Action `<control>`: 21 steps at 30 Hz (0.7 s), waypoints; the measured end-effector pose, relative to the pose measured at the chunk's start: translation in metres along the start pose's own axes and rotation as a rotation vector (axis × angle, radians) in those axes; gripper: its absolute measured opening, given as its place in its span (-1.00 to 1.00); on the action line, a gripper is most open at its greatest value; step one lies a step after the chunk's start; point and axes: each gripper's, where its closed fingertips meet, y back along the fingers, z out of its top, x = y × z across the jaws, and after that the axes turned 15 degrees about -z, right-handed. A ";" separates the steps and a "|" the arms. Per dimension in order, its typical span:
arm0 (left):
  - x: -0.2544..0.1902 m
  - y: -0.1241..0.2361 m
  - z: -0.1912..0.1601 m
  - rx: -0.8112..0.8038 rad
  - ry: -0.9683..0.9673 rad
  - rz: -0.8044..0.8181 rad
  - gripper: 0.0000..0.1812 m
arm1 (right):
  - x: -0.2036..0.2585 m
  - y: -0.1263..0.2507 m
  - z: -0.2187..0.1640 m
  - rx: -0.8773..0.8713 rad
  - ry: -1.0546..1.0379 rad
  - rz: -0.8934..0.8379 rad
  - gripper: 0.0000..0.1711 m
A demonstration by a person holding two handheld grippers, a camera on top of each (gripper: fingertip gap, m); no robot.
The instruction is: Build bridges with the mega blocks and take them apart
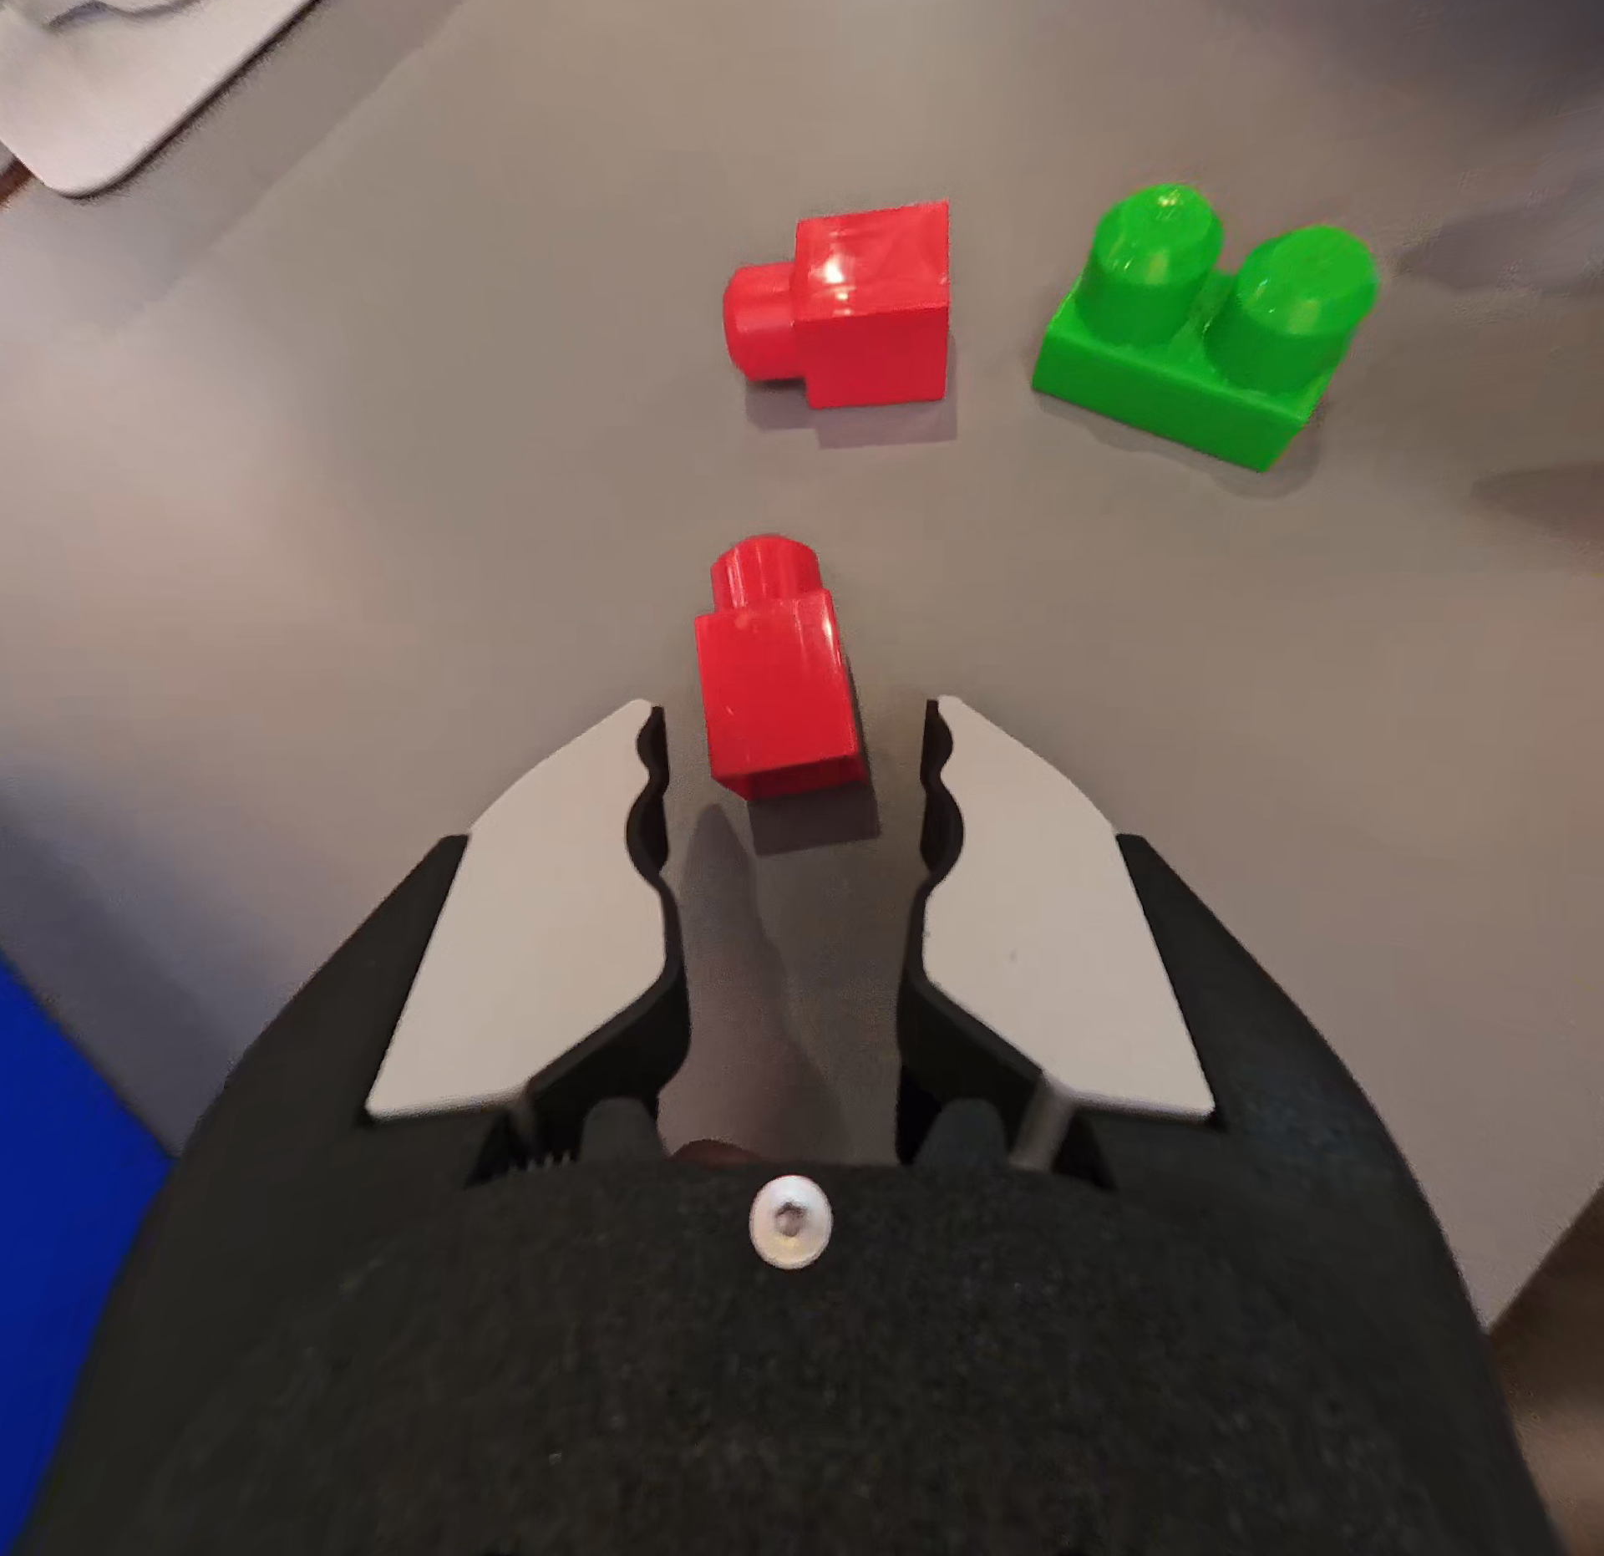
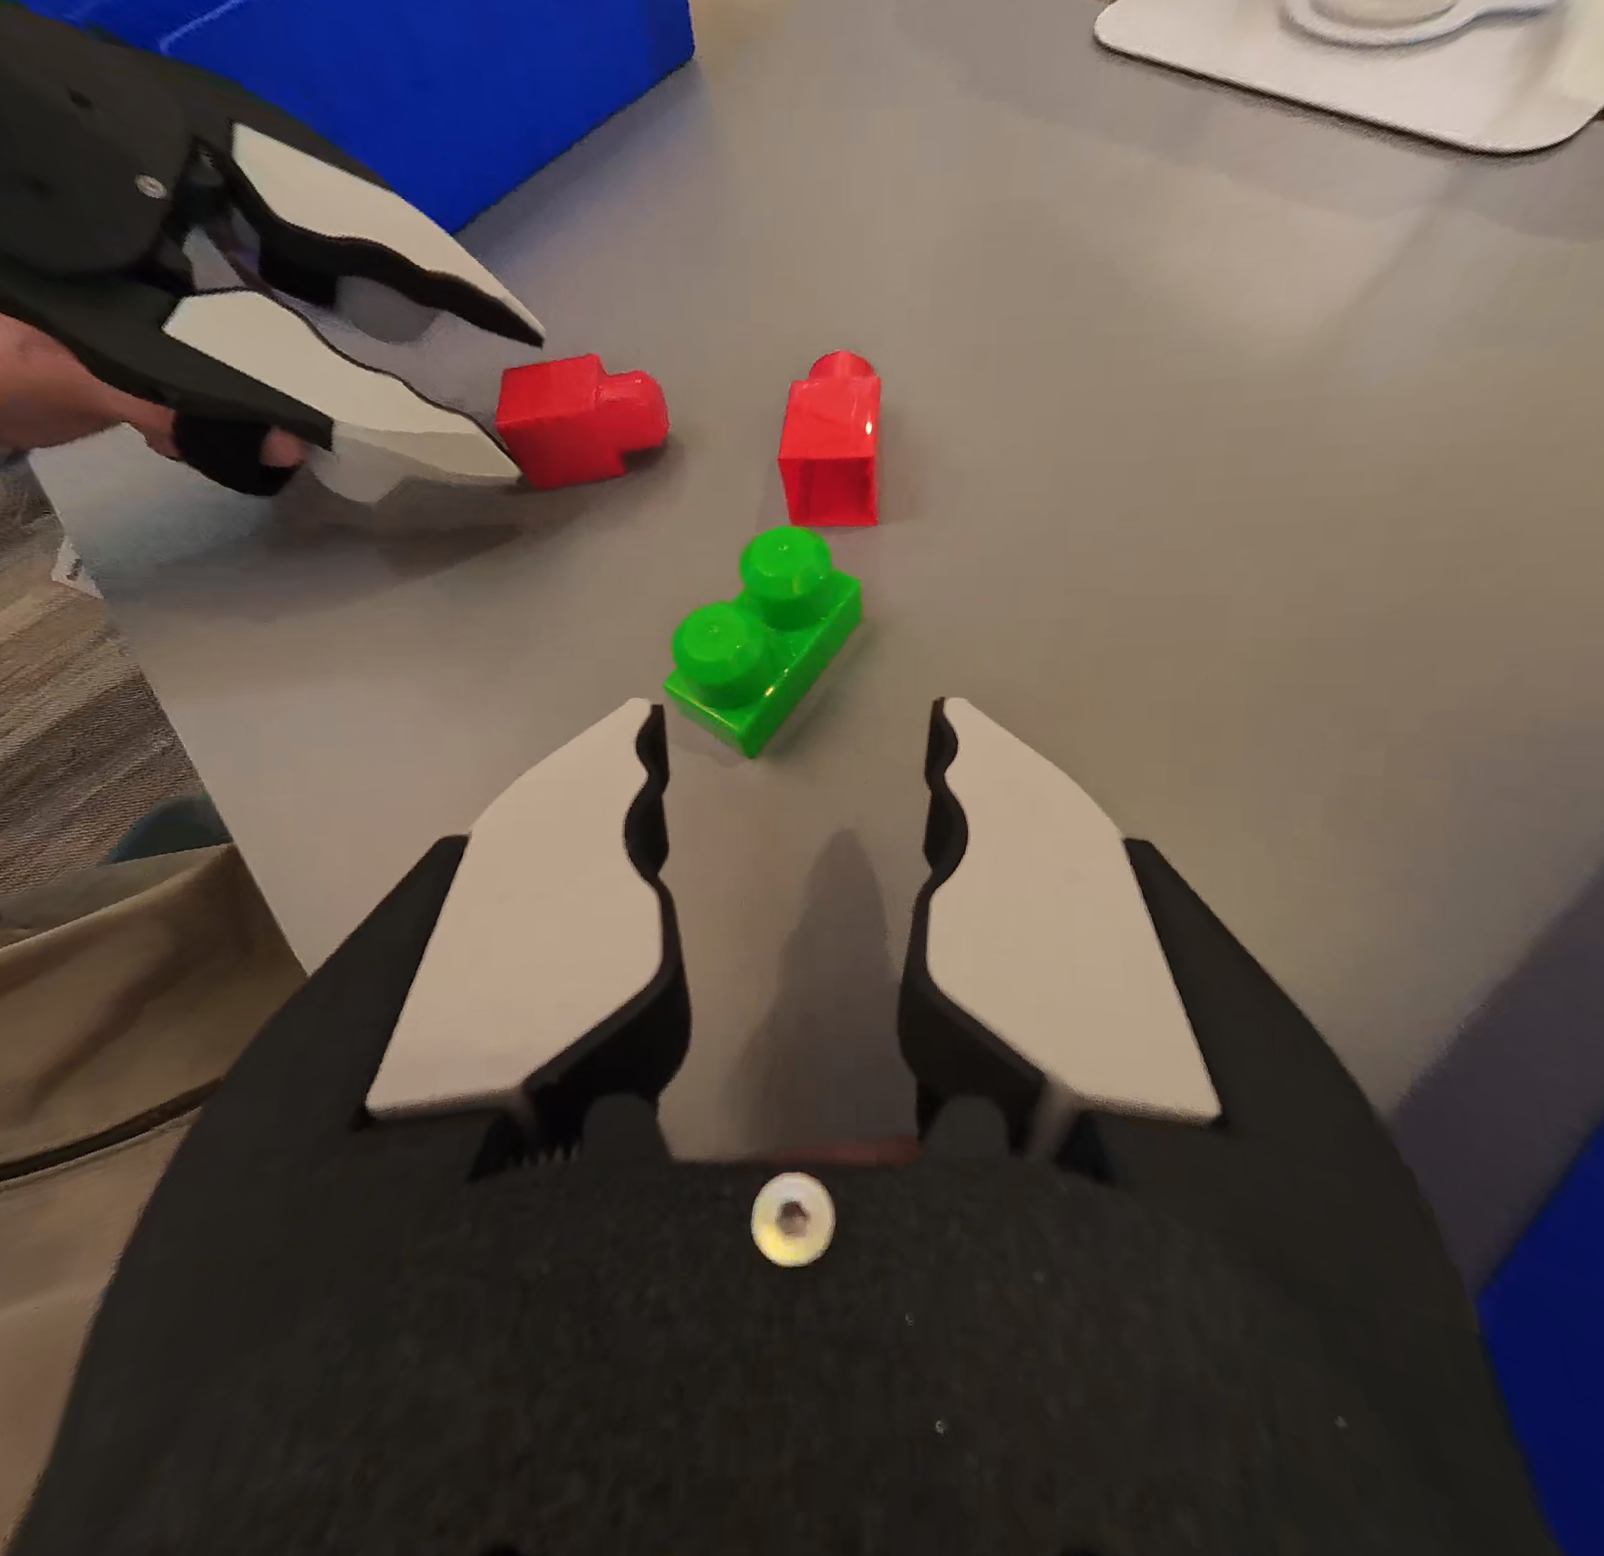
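3 glossy plastic toy blocks lying apart on a smooth grey tabletop [image 1: 347, 559], none joined to another. Nearest the left gripper [image 1: 794, 715]: a small red 1-stud block [image 1: 781, 689] tipped on its side, stud pointing away from the fingers, its hollow end partly between the grey-and-black fingertips [image 1: 647, 733] in the left wrist view but seemingly touched by neither; in the right wrist view that same near red block [image 2: 577, 420] sits just at the tips of the left gripper [image 2: 521, 403], jaws well apart and holding nothing. Beyond it, a second red 1-stud block [image 1: 855, 316] also on its side, stud pointing left in the left wrist view, hollow bottom facing the camera in the right wrist view [image 2: 829, 451]. Beside that, a bright green 2-stud block [image 1: 1198, 333] upright, studs up, resting just ahead of the right gripper [image 2: 797, 715], whose jaws also stand wide and empty, clear of the green block [image 2: 764, 655]. Farther out, a blue box [image 2: 434, 64] behind the left gripper, and a pale rounded mat [image 2: 1354, 64] bearing a clear dish at the far corner. A gloved hand [image 2: 217, 455] under the left gripper.
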 end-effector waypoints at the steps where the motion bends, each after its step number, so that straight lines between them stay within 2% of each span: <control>1: 0.001 0.005 0.003 0.025 -0.018 0.018 -0.41 | -0.002 0.003 0.000 -0.005 0.003 -0.012 -0.34; 5: 0.005 0.010 0.012 0.209 -0.026 -0.017 -0.41 | -0.006 0.008 0.001 -0.028 -0.007 -0.020 -0.36; 7: 0.000 0.005 0.011 0.329 0.022 -0.109 -0.39 | -0.005 0.009 -0.001 -0.035 -0.008 -0.012 -0.36; 10: 0.012 -0.004 0.015 0.459 0.069 -0.110 -0.43 | -0.004 0.013 -0.004 -0.048 -0.001 -0.002 -0.35; 13: 0.014 -0.011 0.009 0.598 0.150 -0.183 -0.44 | 0.000 0.018 -0.005 -0.059 -0.004 0.029 -0.36; 16: 0.015 -0.020 0.020 0.620 0.196 -0.221 -0.61 | 0.001 0.025 -0.001 -0.084 -0.025 0.057 -0.37; 18: 0.016 -0.025 0.023 0.671 0.215 -0.229 -0.60 | 0.001 0.029 0.002 -0.098 -0.032 0.072 -0.37; 21: 0.013 -0.031 0.016 0.754 0.215 -0.228 -0.49 | 0.000 0.035 0.005 -0.111 -0.043 0.082 -0.39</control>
